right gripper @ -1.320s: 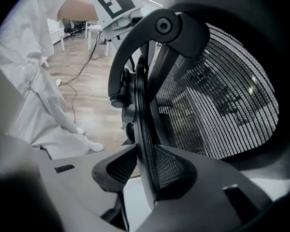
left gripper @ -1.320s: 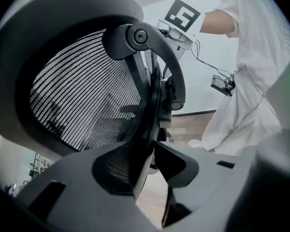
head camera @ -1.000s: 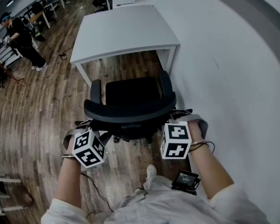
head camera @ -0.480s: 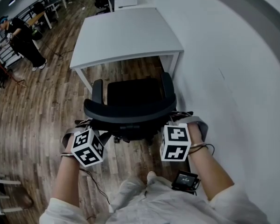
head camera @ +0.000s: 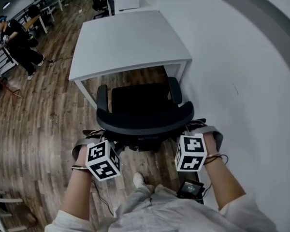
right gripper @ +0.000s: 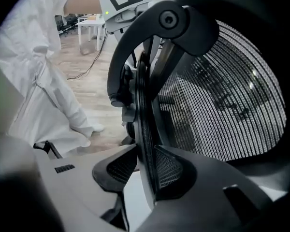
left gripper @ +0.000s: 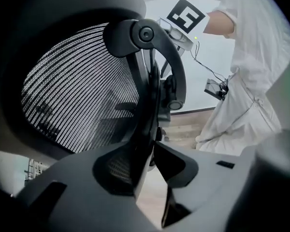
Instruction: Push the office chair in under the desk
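While beside wall, desk on wooden floor

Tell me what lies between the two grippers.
The chair's backrest: the left gripper and right gripper each clamp one side edge. Head view shows it; both gripper views confirm.

The head view looks steeply down from above onto the office chair at frame centre, desk above it. Both gripper views sit hard against opposite edges of the backrest, facing each other across it, each catching the other's marker cube near its top edge.
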